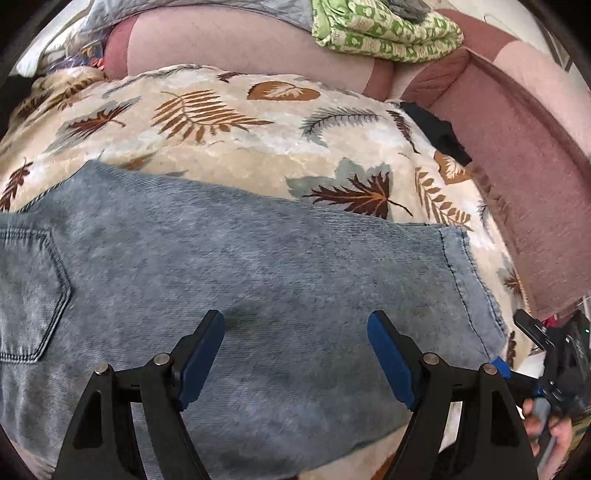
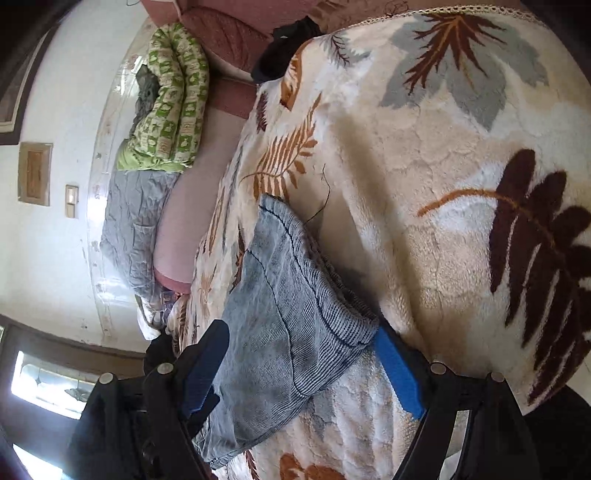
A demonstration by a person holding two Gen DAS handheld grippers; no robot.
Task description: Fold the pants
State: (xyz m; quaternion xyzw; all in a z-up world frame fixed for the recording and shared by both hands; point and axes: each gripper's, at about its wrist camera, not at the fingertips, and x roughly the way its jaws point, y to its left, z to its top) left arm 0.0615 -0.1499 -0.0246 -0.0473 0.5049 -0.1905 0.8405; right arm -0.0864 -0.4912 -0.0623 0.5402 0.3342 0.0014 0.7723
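No readable text, label, brand, number or sign shows in either wrist view; the green quilt (image 1: 388, 33) carries only small printed figures, not letters.

Soft daylight lit both views; a window (image 2: 48, 384) at the right wrist view's lower left was blown out. Fisheye bending curved the edges, corners were black, and shadows stayed faint.
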